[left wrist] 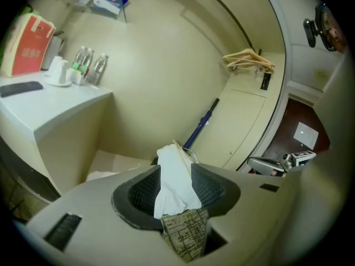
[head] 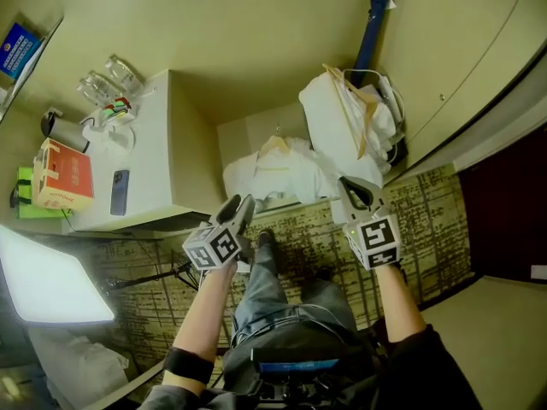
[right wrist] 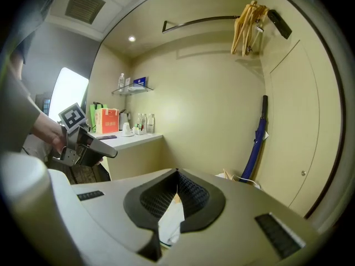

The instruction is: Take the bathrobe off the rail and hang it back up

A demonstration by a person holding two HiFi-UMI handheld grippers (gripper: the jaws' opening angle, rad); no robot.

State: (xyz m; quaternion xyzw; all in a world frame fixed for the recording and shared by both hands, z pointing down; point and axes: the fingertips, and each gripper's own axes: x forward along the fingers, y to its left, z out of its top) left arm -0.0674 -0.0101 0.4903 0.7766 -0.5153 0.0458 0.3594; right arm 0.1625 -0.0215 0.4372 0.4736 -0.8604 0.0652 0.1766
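Note:
A white bathrobe (head: 295, 178) on a wooden hanger lies low against the wall, just beyond both grippers. A second white bundle (head: 329, 114) with wooden hangers on top sits to its right. My left gripper (head: 246, 203) is open; through its gap the left gripper view shows the white bundle (left wrist: 173, 176) farther off and carpet below, with nothing pressed by the pads. My right gripper (head: 346, 183) is shut with nothing in it, the jaw tips meeting (right wrist: 177, 174) above white cloth (right wrist: 169, 223). High up, the rail (right wrist: 205, 20) carries bare wooden hangers (right wrist: 247, 29).
A white counter (head: 158, 152) at the left holds a phone, a red box (head: 61, 176), bottles and glasses. A blue umbrella (head: 372, 20) leans in the corner by the closet door. Patterned carpet (head: 436, 220) covers the floor; the person's legs are below.

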